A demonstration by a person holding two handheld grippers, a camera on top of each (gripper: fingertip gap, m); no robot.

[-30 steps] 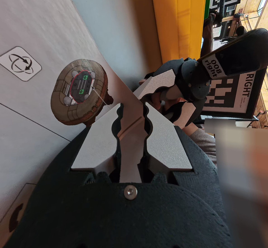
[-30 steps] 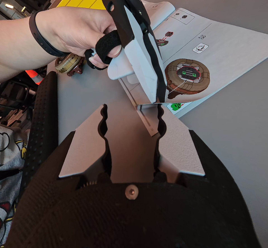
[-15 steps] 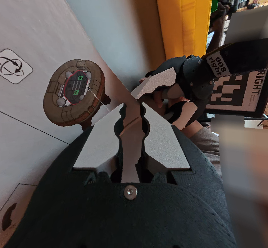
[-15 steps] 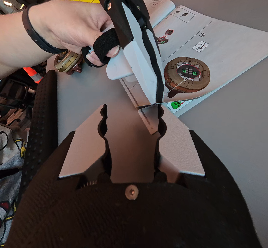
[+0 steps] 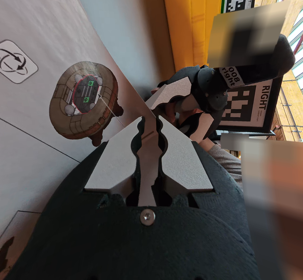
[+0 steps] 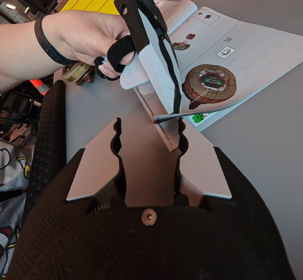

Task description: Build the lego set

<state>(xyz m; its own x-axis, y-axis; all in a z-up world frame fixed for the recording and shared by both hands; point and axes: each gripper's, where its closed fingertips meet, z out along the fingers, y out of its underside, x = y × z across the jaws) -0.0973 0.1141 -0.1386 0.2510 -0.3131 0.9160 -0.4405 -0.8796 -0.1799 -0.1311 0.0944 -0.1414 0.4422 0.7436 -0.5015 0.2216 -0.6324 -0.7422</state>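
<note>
Here the left tongs (image 6: 174, 108) pinch the lifted page corner (image 6: 165, 118) of the instruction booklet (image 6: 262, 55) — just beyond the right tongs (image 6: 149, 123), which gape empty. The lego model (image 6: 77, 73) sits far-left on the desk (image 6: 254, 157), nearer the left hand (image 6: 85, 37).

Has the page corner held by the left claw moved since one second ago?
Yes. The page corner has risen off the booklet; the left claw lifts it.
</note>
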